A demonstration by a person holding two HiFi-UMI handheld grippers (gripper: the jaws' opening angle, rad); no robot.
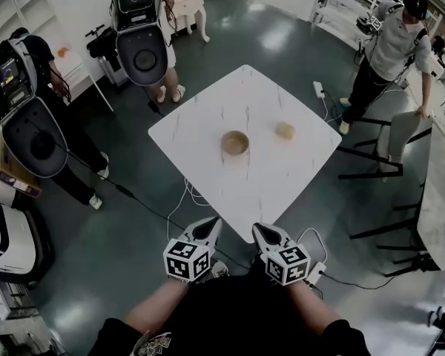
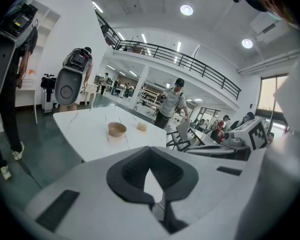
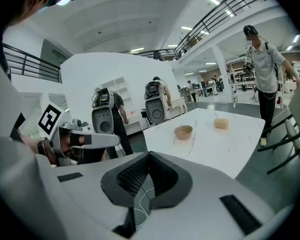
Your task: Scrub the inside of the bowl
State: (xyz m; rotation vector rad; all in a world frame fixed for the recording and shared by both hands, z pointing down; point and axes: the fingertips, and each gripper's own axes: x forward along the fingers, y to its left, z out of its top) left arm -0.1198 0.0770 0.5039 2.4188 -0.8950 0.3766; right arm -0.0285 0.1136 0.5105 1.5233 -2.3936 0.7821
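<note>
Head view looks down on a white table (image 1: 241, 95) with a small brown bowl (image 1: 235, 142) on it. The bowl sits upright near the middle of the table. It is far out in front of both tools, and neither tool touches it. A little tan sponge (image 1: 285, 130) lies on the table too, near the bowl, on the side of the right tool.

The left gripper (image 1: 208, 228) is held low, in front of the person's body, before the near corner of the table. Its two jaws are pressed together and nothing is between them. The right gripper (image 1: 262, 233) is just beside it, pointing the same way. Its jaws are pressed together too, and it holds nothing. Each tool has a cube with black and white squares on its back end.

White cables (image 1: 189, 195) lie on the dark floor under the table, ahead of the left tool. A person in a grey shirt (image 1: 397, 43) stands far off past the right tool, next to a chair (image 1: 394, 138). Two more people stand past the left tool, beyond the table.
</note>
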